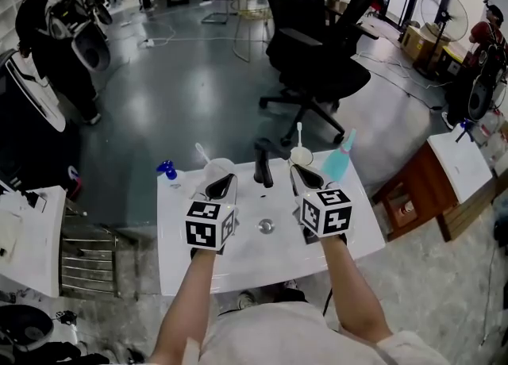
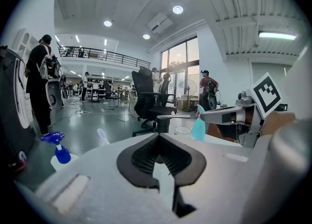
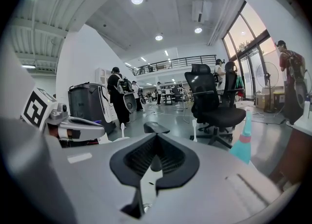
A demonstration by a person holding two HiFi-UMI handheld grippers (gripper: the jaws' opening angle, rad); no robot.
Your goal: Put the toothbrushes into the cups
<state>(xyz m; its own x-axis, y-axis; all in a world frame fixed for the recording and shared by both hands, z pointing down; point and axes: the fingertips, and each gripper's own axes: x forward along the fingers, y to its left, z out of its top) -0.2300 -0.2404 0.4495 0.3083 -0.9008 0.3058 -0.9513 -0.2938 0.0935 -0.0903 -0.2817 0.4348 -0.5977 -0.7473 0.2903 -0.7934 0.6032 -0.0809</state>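
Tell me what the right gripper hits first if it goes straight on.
Probably the cup holding a toothbrush, just ahead of the shut right gripper in the head view. Its own view centres on the faucet, so depth is unsure.

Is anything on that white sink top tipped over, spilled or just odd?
Nothing stands out. The left cup and right cup stand upright, the left toothbrush and right toothbrush inside them; the blue pump bottle and teal bottle are upright too. No spill shows on the sink top.
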